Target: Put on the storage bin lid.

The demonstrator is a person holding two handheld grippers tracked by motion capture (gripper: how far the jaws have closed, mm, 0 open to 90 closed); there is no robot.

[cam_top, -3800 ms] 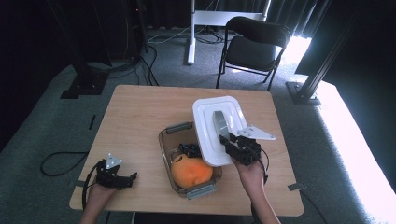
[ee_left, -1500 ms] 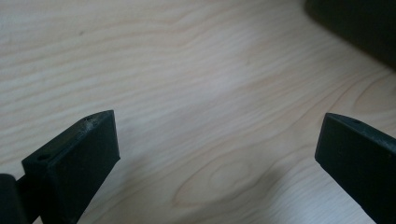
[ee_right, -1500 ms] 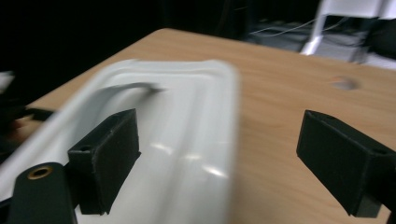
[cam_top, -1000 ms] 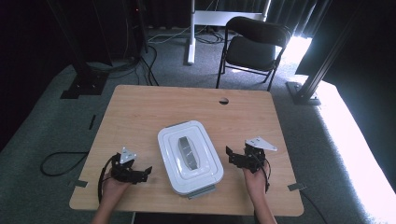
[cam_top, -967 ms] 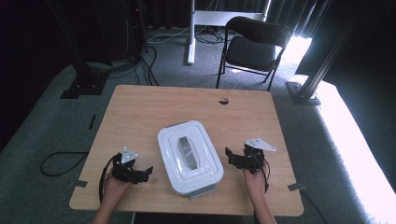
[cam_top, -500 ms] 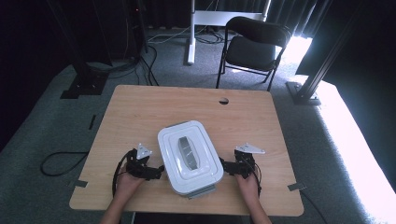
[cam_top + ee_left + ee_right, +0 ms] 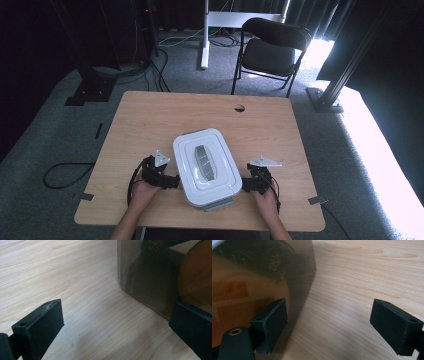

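Grey carpet surrounds a wooden table (image 7: 150,120), with a black chair (image 7: 272,50) beyond its far edge at about 1 o'clock and cables on the floor at 11 o'clock. On the table, toward the near edge, sits a box (image 7: 206,168) with a white lid (image 7: 220,175) on top; it lies slightly turned, its long axis running from 11 to 5 o'clock. The left tool (image 7: 172,181) sits at the box's 9 o'clock, right against its side, with a hand (image 7: 142,192) behind it. The right tool (image 7: 245,184) sits at the box's 3 o'clock, also hard against the side, held by the other hand (image 7: 265,200). In the left gripper view the left tool's jaws stand wide apart, one over bare table, the other at the smoky see-through wall (image 7: 145,280) of the box, where something orange (image 7: 197,275) shows inside; nothing is between the jaws. In the right gripper view the right tool's jaws are likewise spread wide and grip nothing: one lies against the tinted wall (image 7: 297,272), the other over bare wood.
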